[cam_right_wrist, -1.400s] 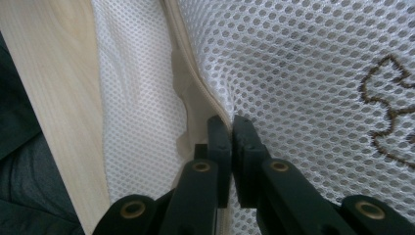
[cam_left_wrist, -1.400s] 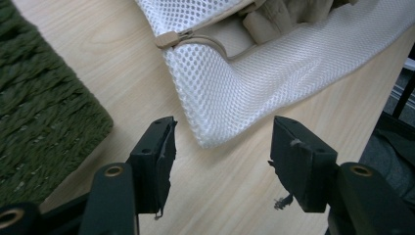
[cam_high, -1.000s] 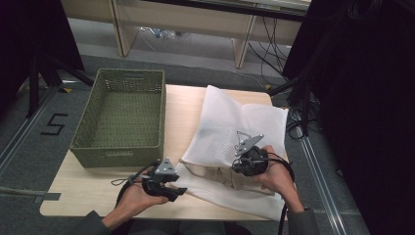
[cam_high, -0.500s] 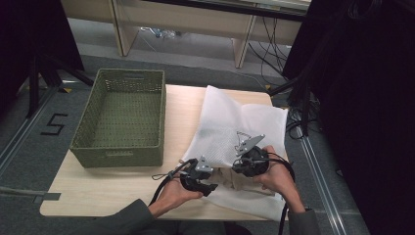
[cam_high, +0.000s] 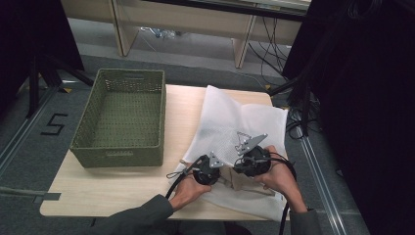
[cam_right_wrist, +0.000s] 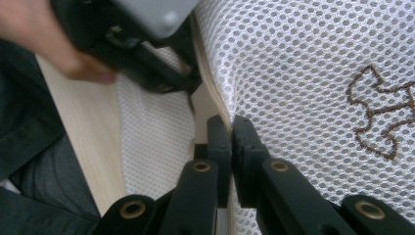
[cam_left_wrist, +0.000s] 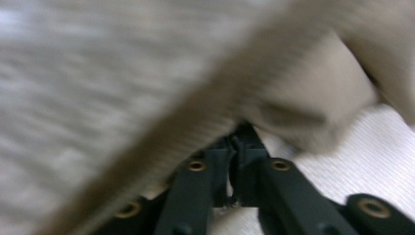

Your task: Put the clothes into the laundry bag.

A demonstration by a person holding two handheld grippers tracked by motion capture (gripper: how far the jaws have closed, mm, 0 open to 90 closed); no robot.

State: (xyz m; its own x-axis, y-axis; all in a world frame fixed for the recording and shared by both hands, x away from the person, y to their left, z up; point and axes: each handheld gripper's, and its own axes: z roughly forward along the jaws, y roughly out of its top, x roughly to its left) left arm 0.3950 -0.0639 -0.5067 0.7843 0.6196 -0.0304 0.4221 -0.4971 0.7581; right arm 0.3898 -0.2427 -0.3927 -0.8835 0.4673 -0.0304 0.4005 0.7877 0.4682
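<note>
A black "5" [cam_high: 55, 124] is marked on the grey floor beside the table.

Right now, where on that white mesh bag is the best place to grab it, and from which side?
Probably the beige band edging the white mesh bag at its near end, approached from the person's side. It is thin, firm and lies nearest. Both the left gripper and right gripper are pinched shut there.

Left gripper view is motion-blurred: beige trim [cam_left_wrist: 205, 117] & mesh smear together. Counter [cam_high: 122, 188] front edge partly hidden by sleeve [cam_high: 132, 220]; mesh bag's [cam_high: 235, 122] embroidery [cam_right_wrist: 377, 112] cut off at pic edge.
</note>
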